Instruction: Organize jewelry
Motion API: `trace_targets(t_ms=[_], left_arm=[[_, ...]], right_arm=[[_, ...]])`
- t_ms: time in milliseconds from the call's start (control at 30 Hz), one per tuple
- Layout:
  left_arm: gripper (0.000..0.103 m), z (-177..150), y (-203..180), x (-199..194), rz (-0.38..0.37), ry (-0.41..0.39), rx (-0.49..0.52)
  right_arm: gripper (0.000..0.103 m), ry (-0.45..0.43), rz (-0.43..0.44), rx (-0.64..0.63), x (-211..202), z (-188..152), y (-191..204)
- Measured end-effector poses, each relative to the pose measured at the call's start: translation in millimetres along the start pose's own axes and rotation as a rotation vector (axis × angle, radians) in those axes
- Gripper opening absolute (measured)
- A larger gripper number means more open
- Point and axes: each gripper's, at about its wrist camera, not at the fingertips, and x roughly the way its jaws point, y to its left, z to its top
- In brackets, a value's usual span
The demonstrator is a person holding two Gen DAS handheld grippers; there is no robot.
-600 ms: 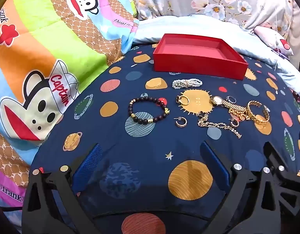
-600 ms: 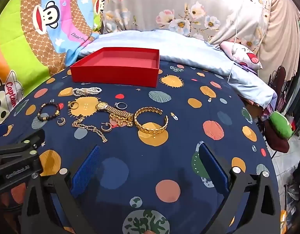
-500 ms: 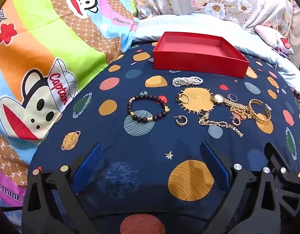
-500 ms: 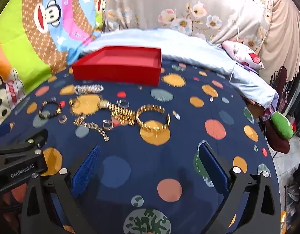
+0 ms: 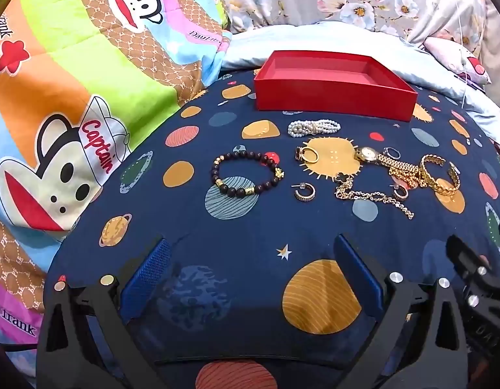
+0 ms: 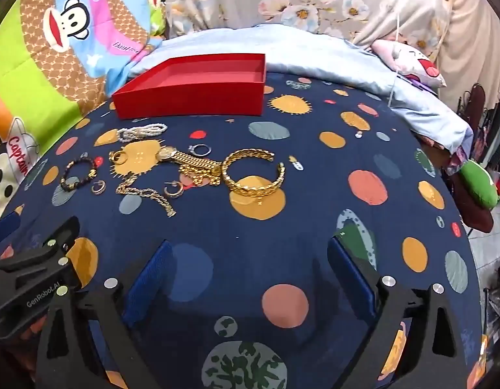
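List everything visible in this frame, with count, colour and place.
Shallow cardboard box: 1, red, far side of the cloth, nothing inside.
Pearl bead bracelet: 1, white, just before the box.
Dark bead bracelet: 1, black with gold accents, leftmost.
Finger rings: 2, gold, silver.
Hoop earrings: 2, gold.
Link-band wristwatch: 1, gold, centre.
Chain: 1, gold, nearest.
Wide open cuff bangle: 1, gold, rightmost.
Planet-print cloth: 1, navy.
Left tool: open.
Right tool: open.

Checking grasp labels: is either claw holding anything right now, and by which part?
Nothing held. Left claw and right claw are both open above the bedspread, short of the jewelry; the red box looks empty.
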Motion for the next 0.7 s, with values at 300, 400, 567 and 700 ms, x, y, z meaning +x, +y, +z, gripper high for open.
trace_targets(t_ms=[300, 400, 567, 700], left_arm=[[0.098, 4, 4, -6, -0.032, -0.037, -0.020], [0.098, 10, 4, -7, -0.027, -0.035, -0.015], [0.098, 18, 9, -7, -0.025, -0.014, -0.027], [0.098, 20, 8, -8, -0.034, 0.000, -0.038]], right_arm=[[0.095, -0.038, 0.025, -0.022, -8, 2, 6], [0.096, -0.041, 0.043, -0.037, -11, 0, 10], [0.096, -0.035, 0.067, -0.024, -10, 0, 9], [0.096, -0.026, 0.079, -0.007, -8, -1, 7]])
